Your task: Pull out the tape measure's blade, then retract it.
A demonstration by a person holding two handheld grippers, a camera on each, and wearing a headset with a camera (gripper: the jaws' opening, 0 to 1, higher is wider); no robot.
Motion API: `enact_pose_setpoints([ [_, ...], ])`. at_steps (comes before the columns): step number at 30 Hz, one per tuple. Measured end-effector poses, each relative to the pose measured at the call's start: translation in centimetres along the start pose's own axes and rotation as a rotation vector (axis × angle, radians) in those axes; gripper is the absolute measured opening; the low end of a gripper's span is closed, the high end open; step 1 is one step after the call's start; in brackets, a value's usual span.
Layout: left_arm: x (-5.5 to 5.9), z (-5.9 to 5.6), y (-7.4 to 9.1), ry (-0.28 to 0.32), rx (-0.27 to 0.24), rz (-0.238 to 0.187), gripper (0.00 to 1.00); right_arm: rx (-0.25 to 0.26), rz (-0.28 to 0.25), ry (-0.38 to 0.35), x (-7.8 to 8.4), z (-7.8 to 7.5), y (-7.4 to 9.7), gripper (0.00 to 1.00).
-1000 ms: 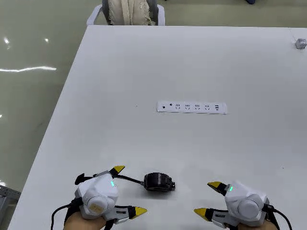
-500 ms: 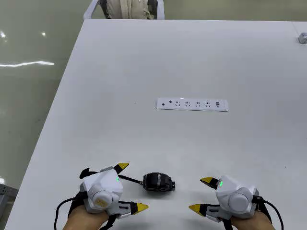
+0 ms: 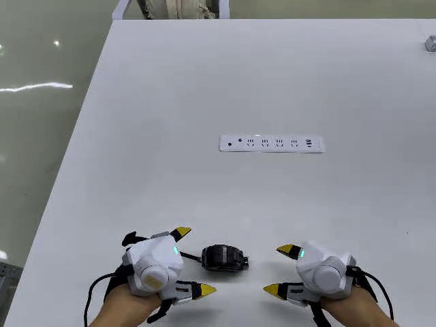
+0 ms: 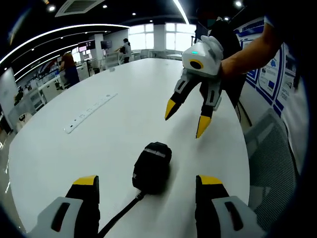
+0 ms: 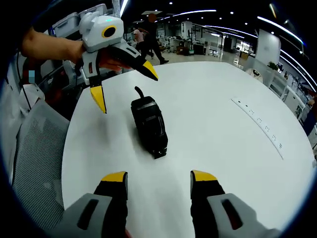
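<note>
A broad white surface [image 3: 272,82] carries the small black tape measure [image 3: 223,257] between left hand-held gripper [image 3: 195,261] and right hand-held gripper [image 3: 278,270], both spread open and empty, likely poised to steady case and pull blade

a wide white table [image 3: 204,88] carries three things. a black tape measure [image 3: 223,257] lies near its front edge. a white power strip [image 3: 271,144] lies flat near the middle (sockets facing up), and a small grey object [image 3: 430,44] sits at the far right edge.
</note>
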State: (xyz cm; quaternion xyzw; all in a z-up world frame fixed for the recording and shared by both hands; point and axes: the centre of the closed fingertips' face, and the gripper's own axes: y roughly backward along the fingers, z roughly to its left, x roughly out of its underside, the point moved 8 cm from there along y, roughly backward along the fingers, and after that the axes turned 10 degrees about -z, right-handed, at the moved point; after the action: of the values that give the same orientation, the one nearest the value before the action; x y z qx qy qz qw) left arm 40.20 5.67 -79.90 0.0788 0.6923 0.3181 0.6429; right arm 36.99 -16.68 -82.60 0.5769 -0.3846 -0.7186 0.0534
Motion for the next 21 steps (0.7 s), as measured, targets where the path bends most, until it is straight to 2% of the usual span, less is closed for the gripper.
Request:
enact_pose_setpoints([
  [21, 0.0, 0.4, -3.1, -0.083, 0.098, 0.048, 0.72, -0.083, 0.039, 0.12, -0.5, -0.8, -3.2, 0.45],
])
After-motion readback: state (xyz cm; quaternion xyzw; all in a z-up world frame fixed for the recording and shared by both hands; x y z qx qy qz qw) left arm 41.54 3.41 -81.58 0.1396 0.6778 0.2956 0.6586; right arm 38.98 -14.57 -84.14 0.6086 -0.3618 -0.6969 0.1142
